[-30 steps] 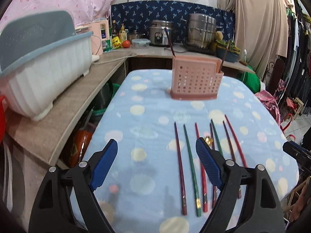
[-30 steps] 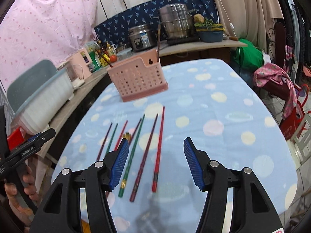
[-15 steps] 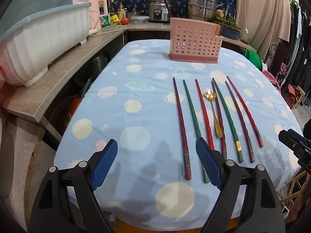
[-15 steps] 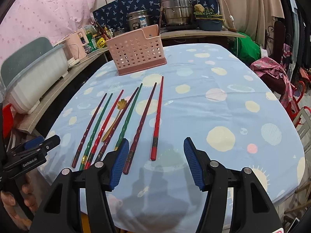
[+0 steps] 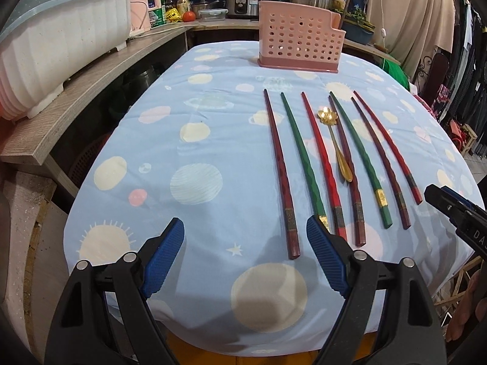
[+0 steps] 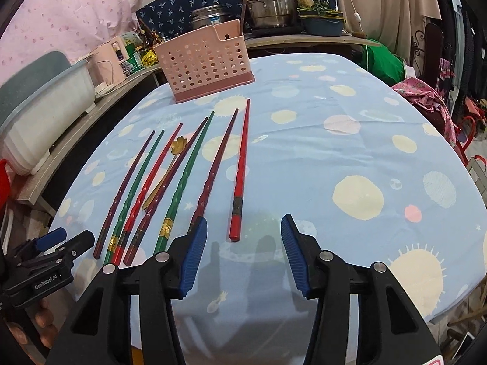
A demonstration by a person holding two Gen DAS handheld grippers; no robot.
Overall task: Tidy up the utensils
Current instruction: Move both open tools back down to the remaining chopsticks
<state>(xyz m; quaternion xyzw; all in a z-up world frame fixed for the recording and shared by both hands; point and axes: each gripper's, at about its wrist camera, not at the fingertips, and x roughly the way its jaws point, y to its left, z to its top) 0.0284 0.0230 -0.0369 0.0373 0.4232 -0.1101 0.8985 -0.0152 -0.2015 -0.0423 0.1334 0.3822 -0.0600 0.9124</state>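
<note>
Several red, dark red and green chopsticks (image 5: 306,161) lie side by side on the blue spotted tablecloth (image 5: 197,140), with a small gold spoon (image 5: 336,146) among them. A pink perforated utensil holder (image 5: 299,45) stands upright at the far end. My left gripper (image 5: 245,255) is open and empty over the near edge, just left of the chopstick ends. My right gripper (image 6: 242,249) is open and empty, with the end of the rightmost red chopstick (image 6: 240,170) just ahead of its gap. The holder (image 6: 205,64) and spoon (image 6: 166,170) show in the right wrist view too.
A white and grey dish rack (image 5: 51,42) sits on a wooden counter (image 5: 79,97) to the left. Pots, a rice cooker (image 5: 242,0) and bottles stand on the back counter. Clothes and a chair (image 6: 432,48) are to the right. The table's edge drops off close below both grippers.
Both grippers have pulled back and tilted down toward the near end of the table, so the chopstick ends now lie just ahead of the fingers. Both stayed open. Nothing on the table moved.
</note>
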